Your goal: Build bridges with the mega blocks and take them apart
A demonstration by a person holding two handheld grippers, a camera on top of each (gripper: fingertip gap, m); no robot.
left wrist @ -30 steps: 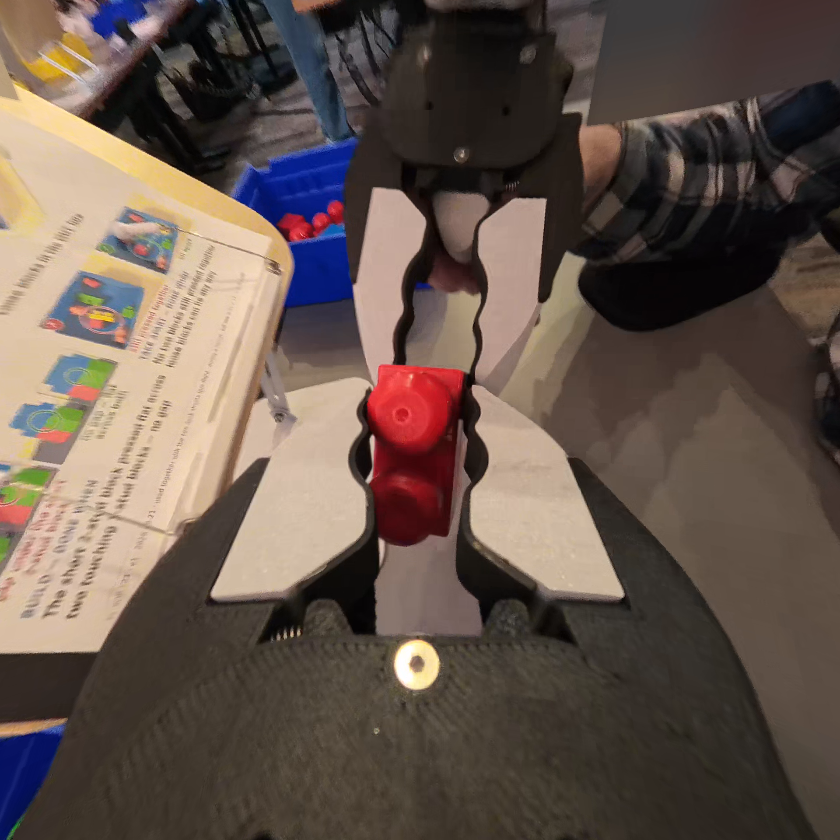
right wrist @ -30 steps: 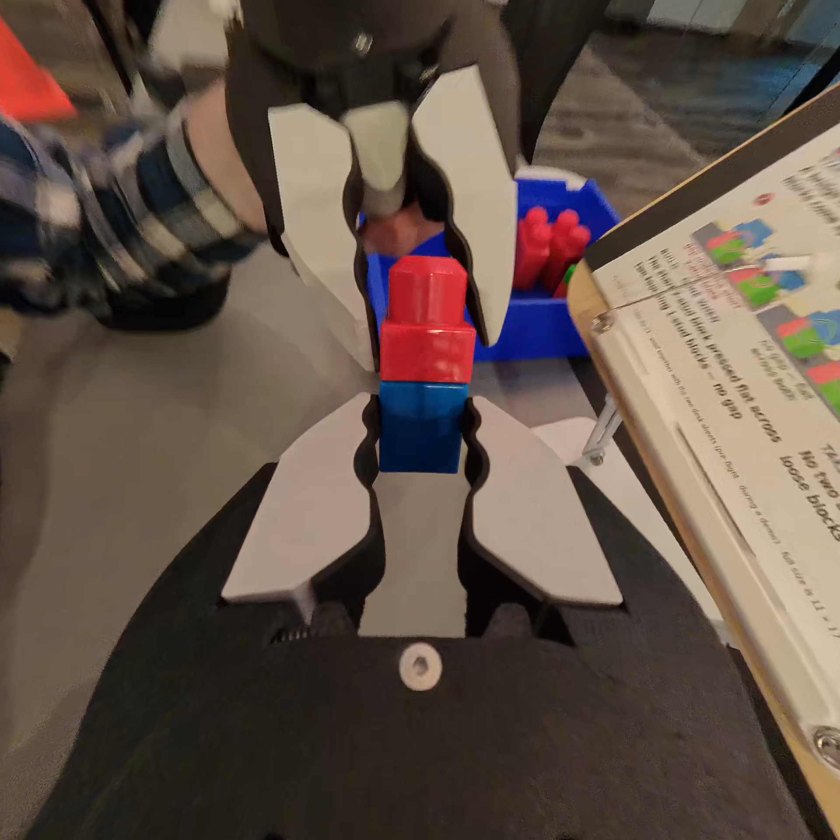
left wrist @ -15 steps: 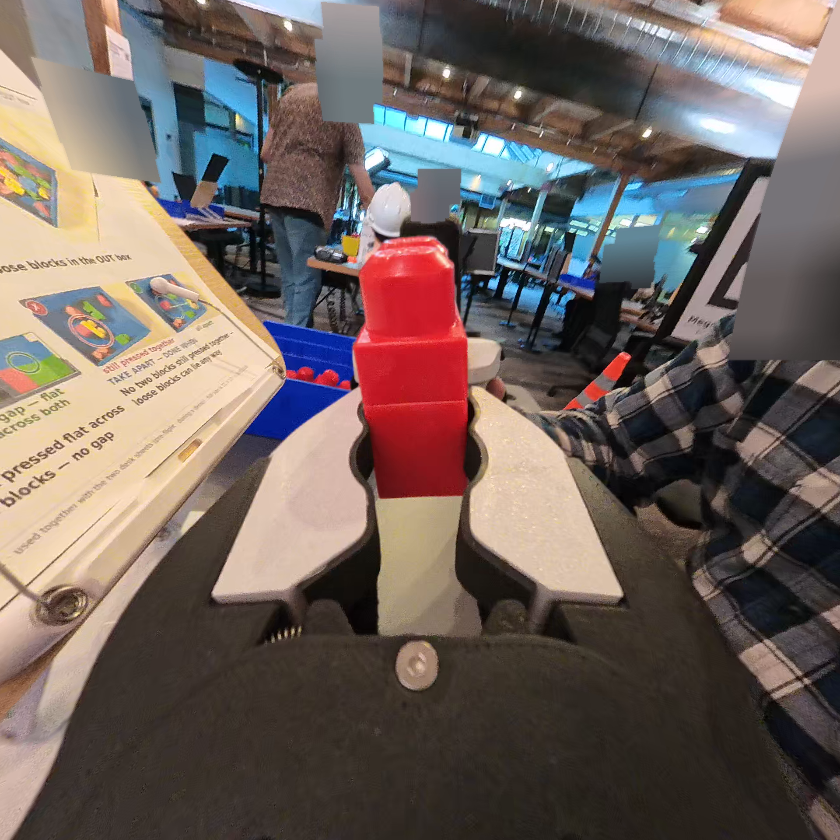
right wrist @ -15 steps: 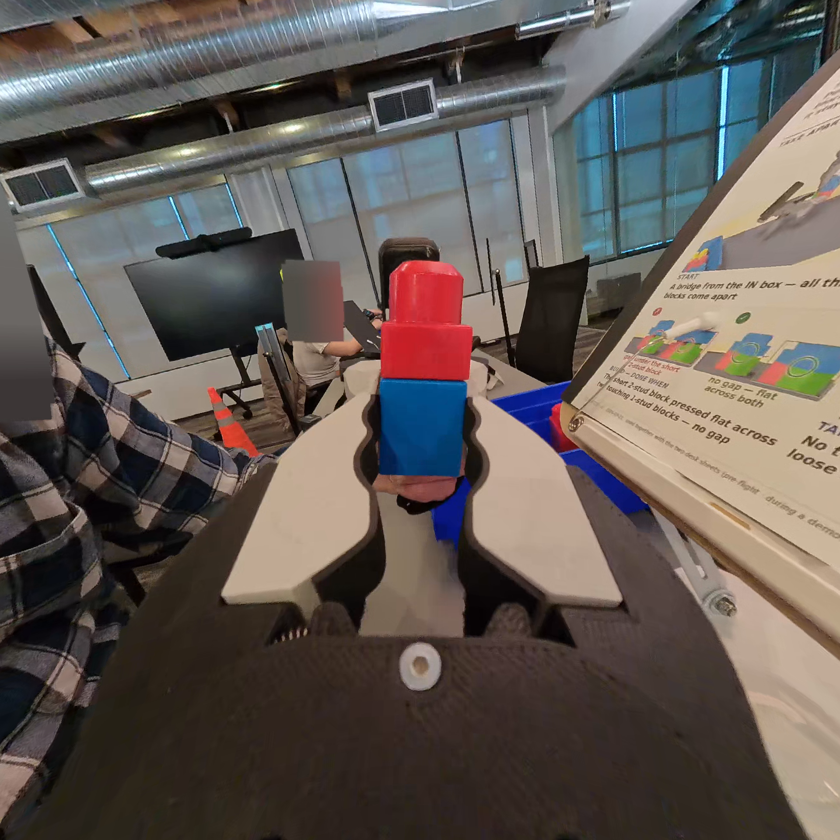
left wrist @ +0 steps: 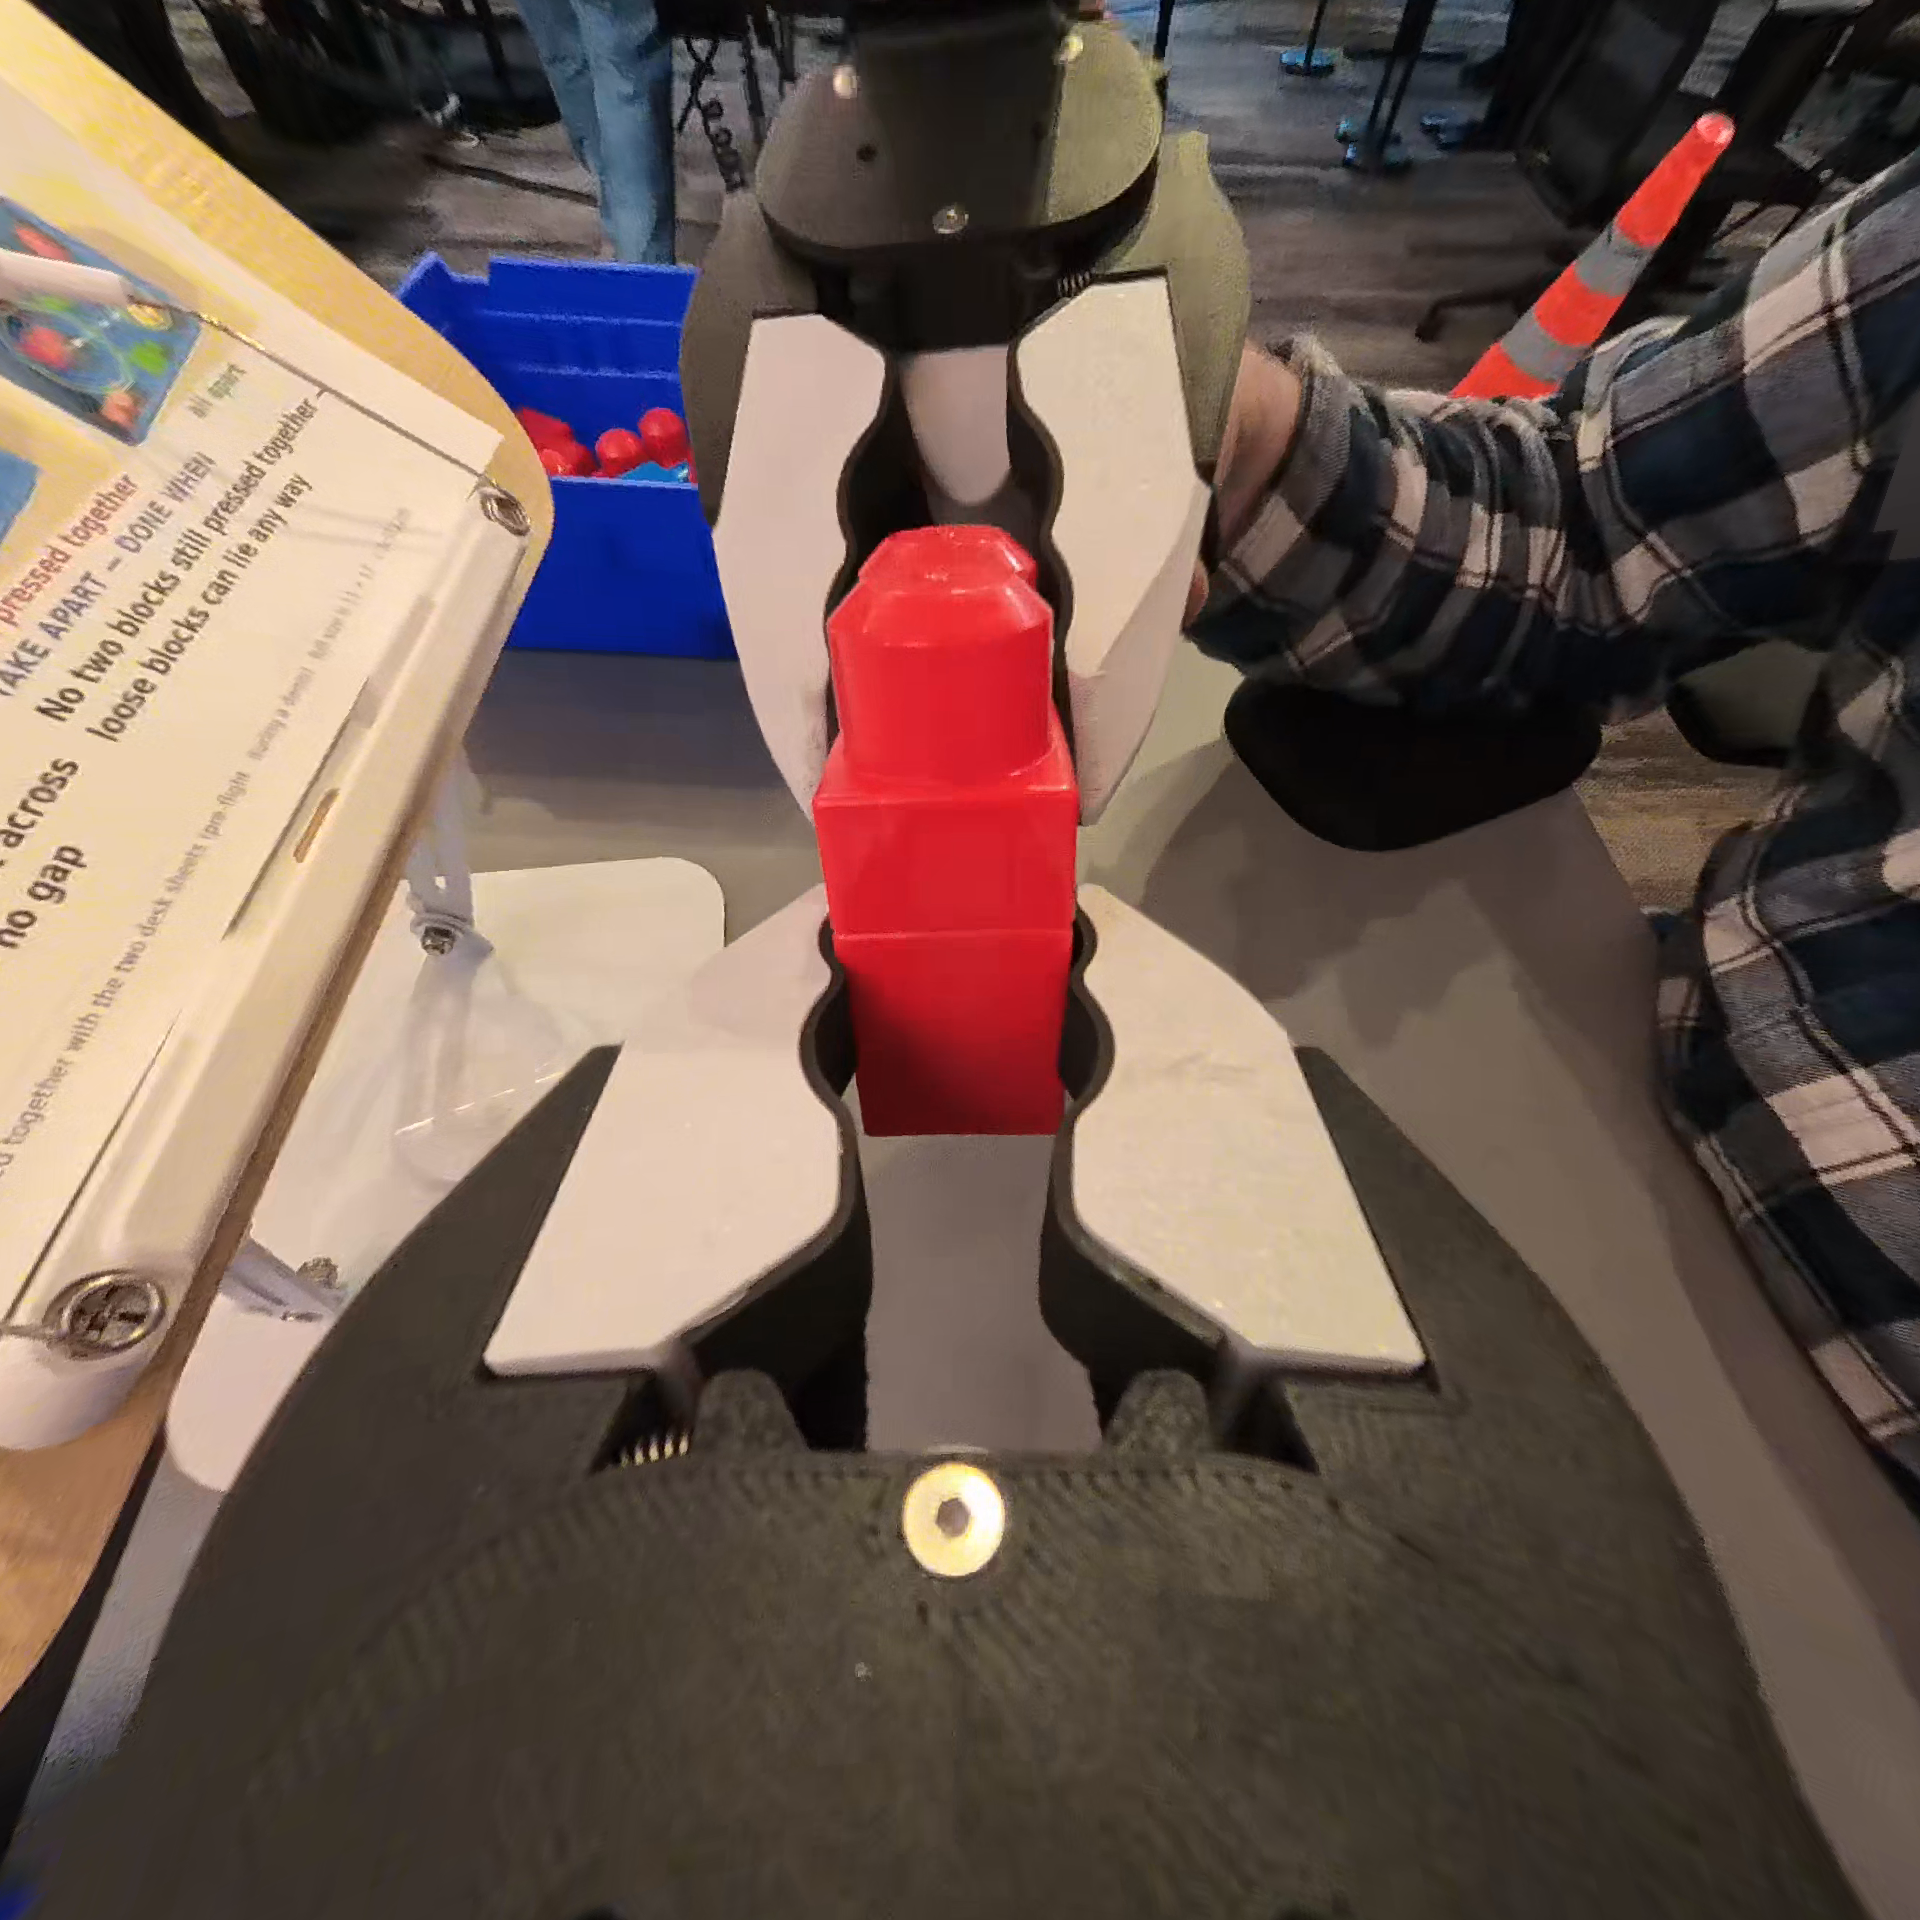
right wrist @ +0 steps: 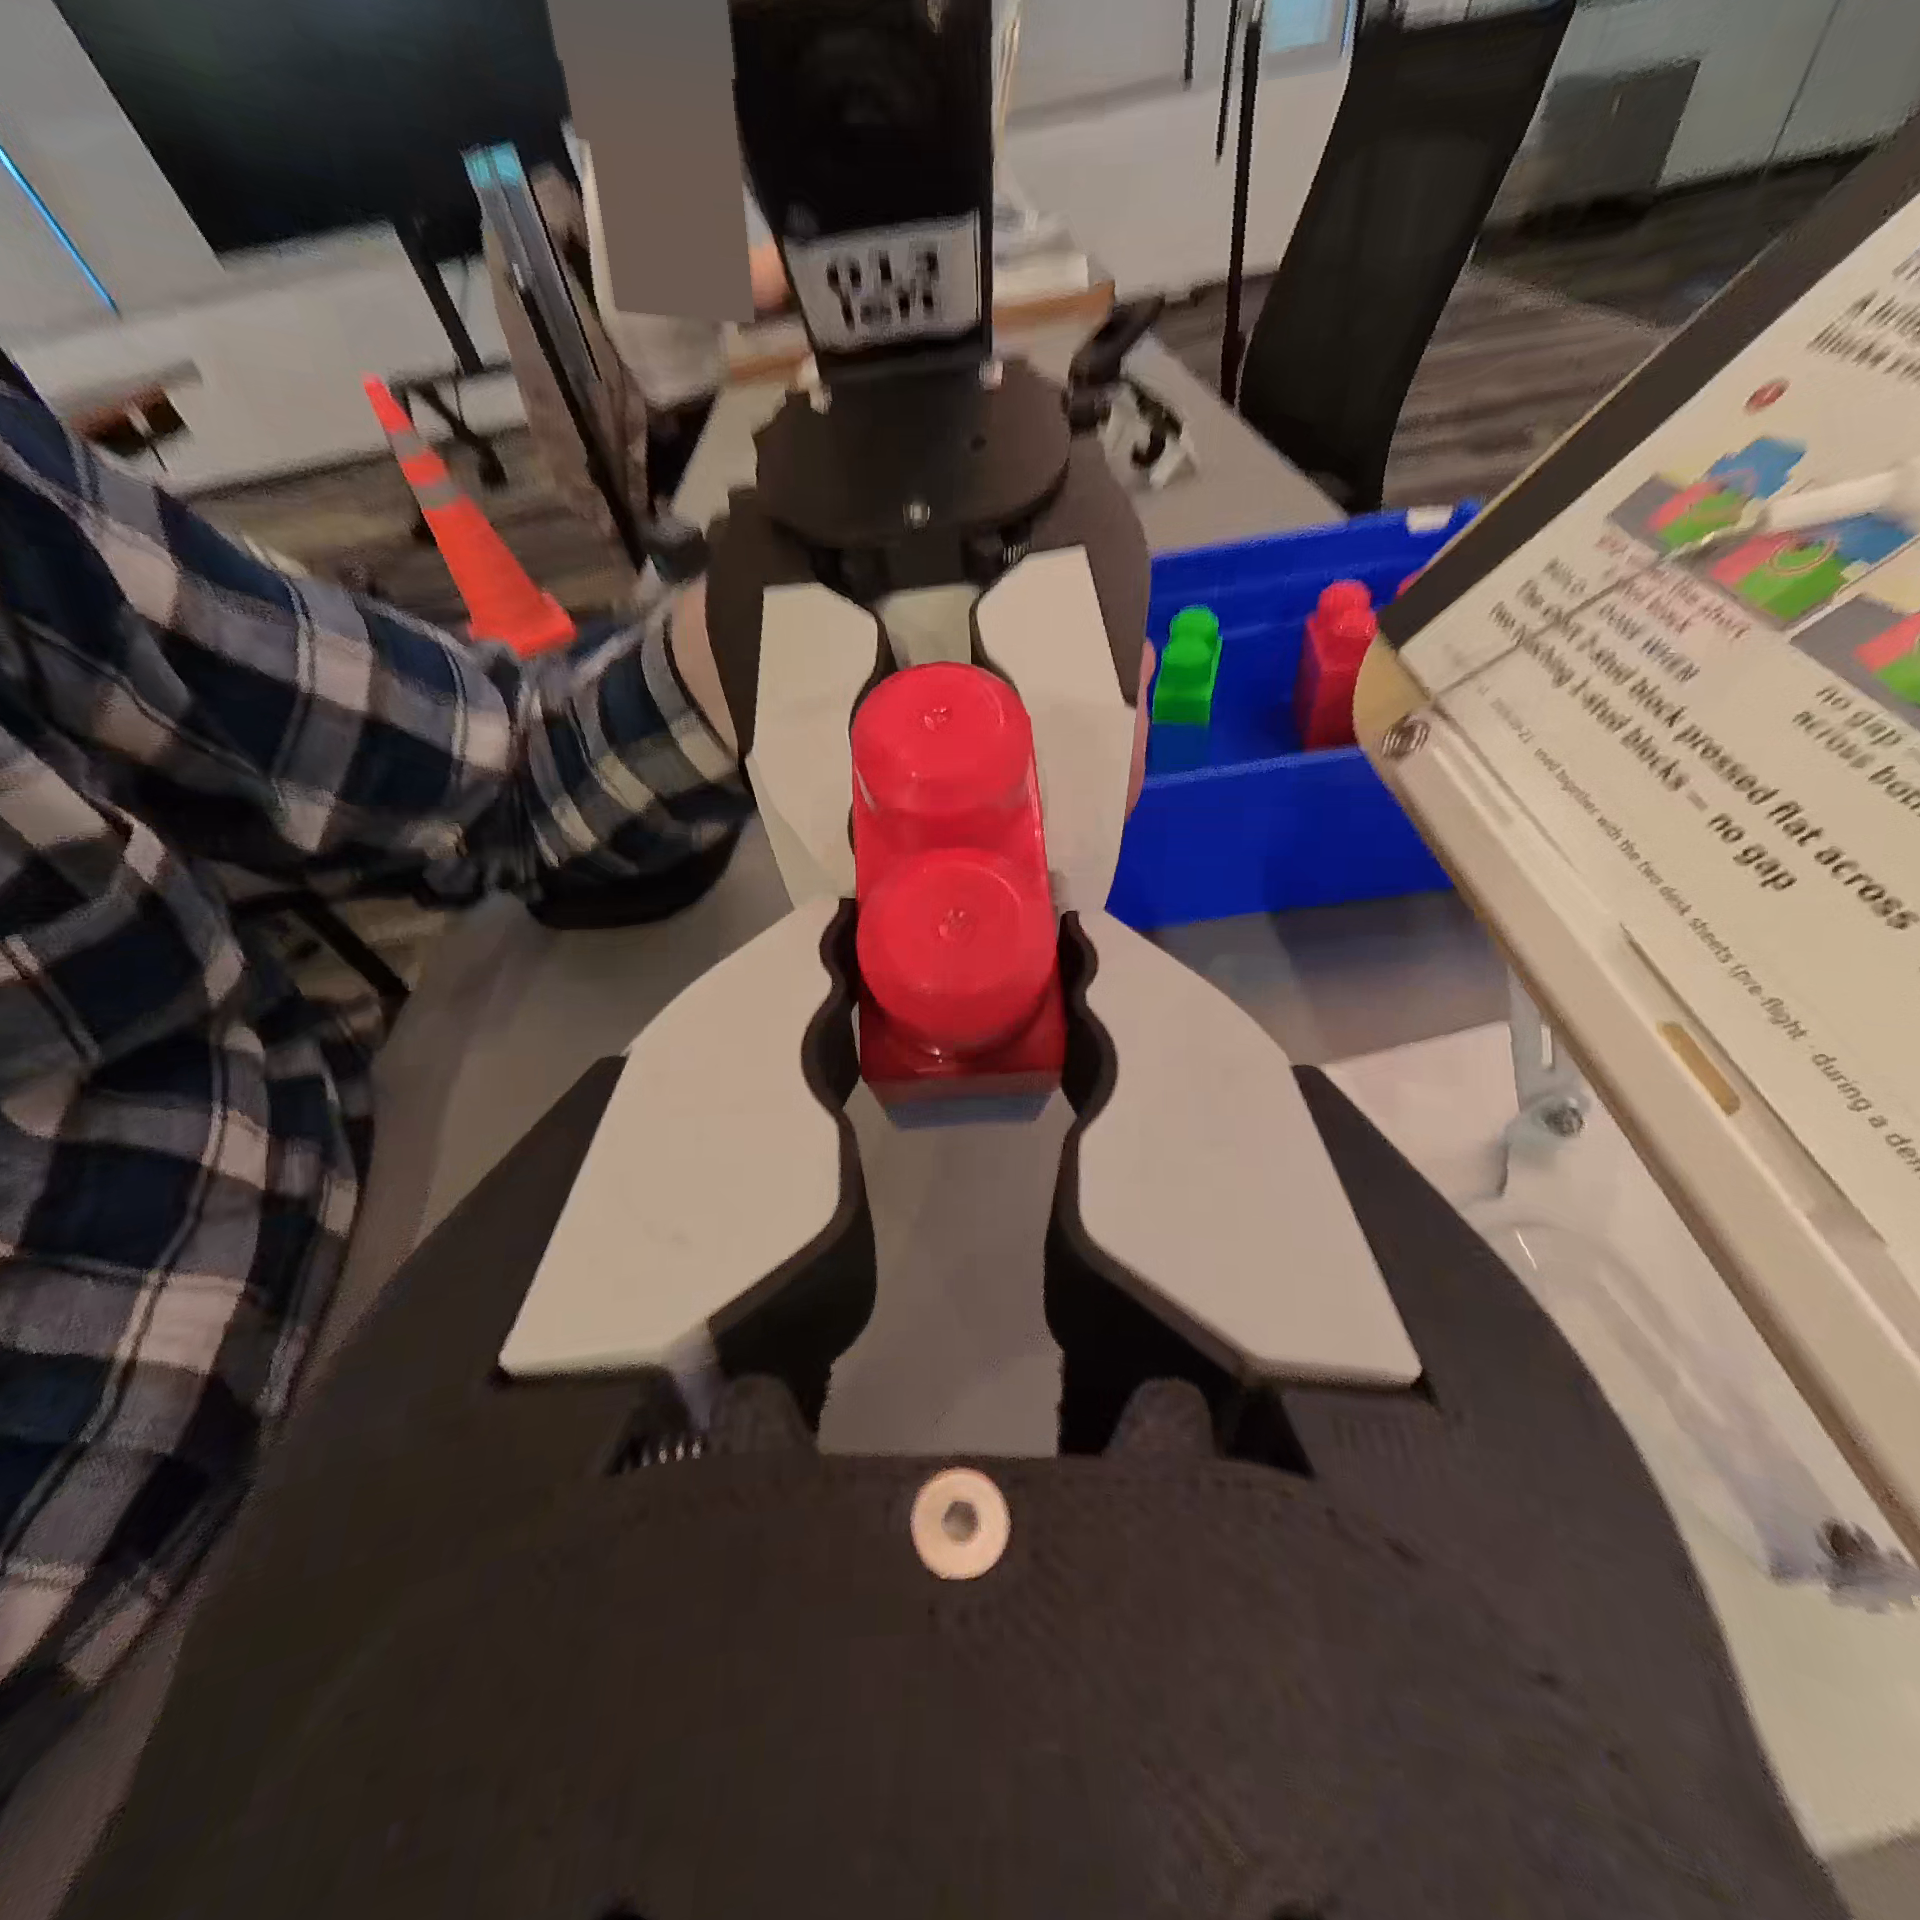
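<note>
Right now we pinch one small bridge between both grippers: left gripper (left wrist: 956, 997) clamps the lower red block (left wrist: 956, 1029), right gripper (right wrist: 961, 997) clamps the blue block (right wrist: 961, 1110) beneath the two-stud red block (right wrist: 951, 894). Uneven twisting could pop pieces loose onto the table (left wrist: 1403, 935).

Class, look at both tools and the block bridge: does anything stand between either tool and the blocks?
No. The left tool is shut on the bridge's red block, and the right tool on its blue block.

Orange traffic cone (left wrist: 1600, 249), slanted instruction board (left wrist: 208, 665)
</note>
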